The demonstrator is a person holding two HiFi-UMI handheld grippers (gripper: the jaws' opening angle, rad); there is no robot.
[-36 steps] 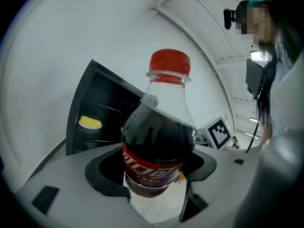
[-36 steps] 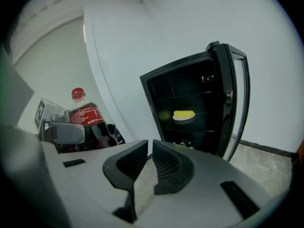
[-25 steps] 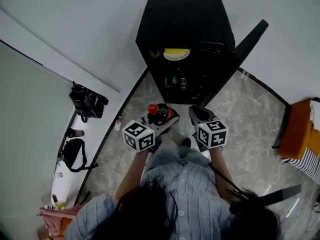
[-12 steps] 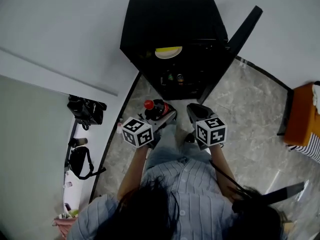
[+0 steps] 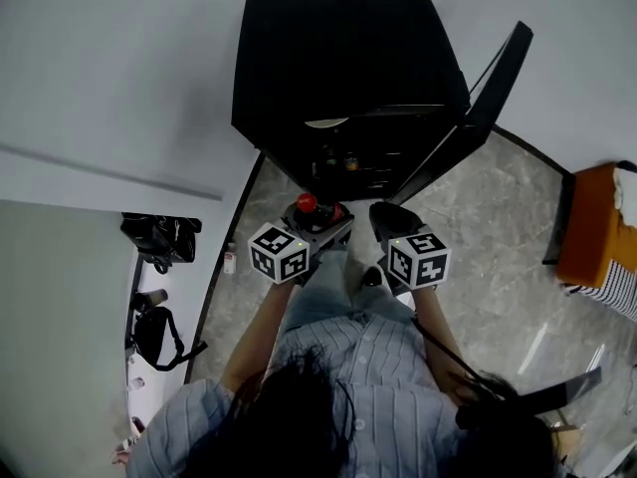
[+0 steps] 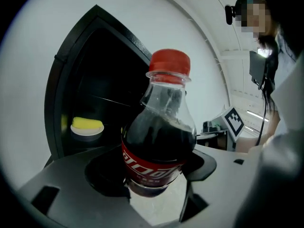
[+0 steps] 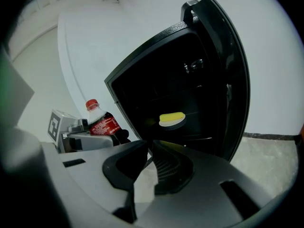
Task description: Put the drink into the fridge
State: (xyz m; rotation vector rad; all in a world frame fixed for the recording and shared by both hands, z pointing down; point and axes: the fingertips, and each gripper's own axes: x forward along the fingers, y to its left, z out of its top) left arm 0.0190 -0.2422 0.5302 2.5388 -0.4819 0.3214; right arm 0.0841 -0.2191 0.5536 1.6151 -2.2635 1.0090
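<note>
The black fridge (image 5: 348, 68) stands on the floor against the white wall. Its door (image 5: 476, 93) is swung wide, and the dark shelves face the person who is bent towards it. The drink (image 6: 159, 137) is not yet inside. It hangs just outside the open front, roughly upright, carried by the left gripper (image 6: 153, 172), whose jaws stand wide and clamp the lower body at the label. The right gripper (image 7: 149, 163) is just beside it, its jaws drawn almost together with nothing between them.

I judge the bottle nearly full, so it will feel fairly heavy for its size, with the weight sitting low. The clear plastic wall is smooth and probably a bit slippery, and it will give a little under a squeeze rather than crack. The liquid can slosh, and fizz if it is jolted. The present hold around the broad lower part looks the sensible one: the narrow neck would let it swing. It should go down on its base on a free bit of shelf.

To look at, it is a small rounded plastic bottle of dark cola, filled to the shoulder and clear above that. A red label (image 6: 151, 163) with pale lettering wraps the belly, and a red screw cap (image 6: 169, 63) tops the short neck. On one shelf sits a white plate (image 7: 171, 122) bearing something yellow.
</note>
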